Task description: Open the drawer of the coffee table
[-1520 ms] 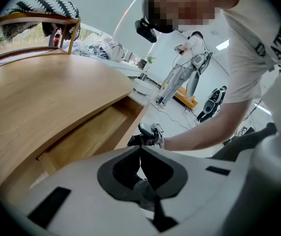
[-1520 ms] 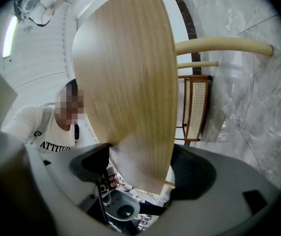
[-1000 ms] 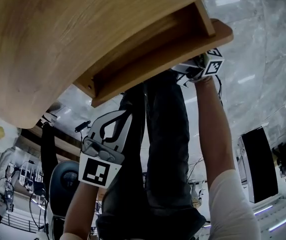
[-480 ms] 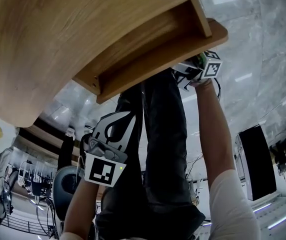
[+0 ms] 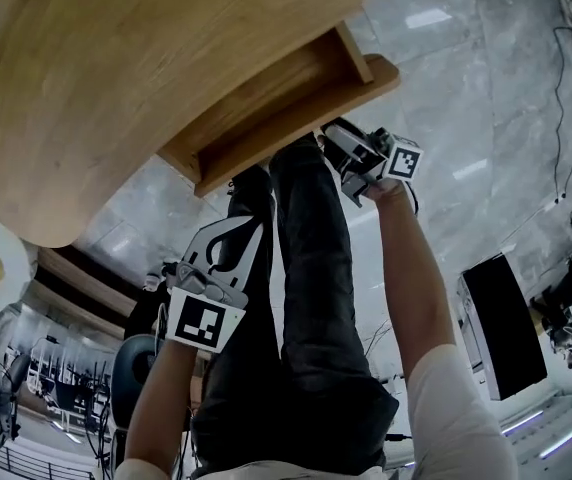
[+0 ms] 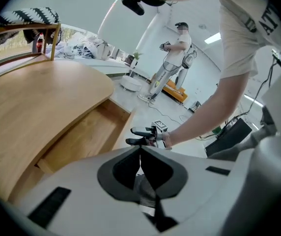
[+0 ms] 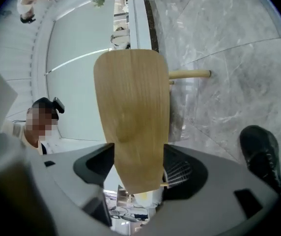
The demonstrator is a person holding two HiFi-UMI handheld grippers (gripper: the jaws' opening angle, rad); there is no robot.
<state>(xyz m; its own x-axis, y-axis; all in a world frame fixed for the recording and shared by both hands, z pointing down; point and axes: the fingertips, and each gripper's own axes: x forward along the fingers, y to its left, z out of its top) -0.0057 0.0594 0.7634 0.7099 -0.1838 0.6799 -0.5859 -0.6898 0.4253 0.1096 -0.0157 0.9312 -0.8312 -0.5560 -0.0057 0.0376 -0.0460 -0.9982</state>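
Note:
The wooden coffee table fills the upper left of the head view, and its drawer stands pulled out, front panel toward me. My right gripper hangs just off that panel's right end, pointing level at it. Its jaws have just been closing a little but still stand wide. The right gripper view shows the wooden panel in the gap of the right gripper, with neither pad pressing on it. My left gripper is shut and empty, lower left of the drawer. Seen in its own view, the left gripper has its fingers meeting.
My dark trousers run down between the two arms over a grey marble floor. A black box stands at the right. A table leg and my shoe show in the right gripper view. Another person stands far off.
The right gripper has come slightly away from the drawer front's right end, moving left in the picture. The left gripper has risen a little. The drawer stays pulled out.

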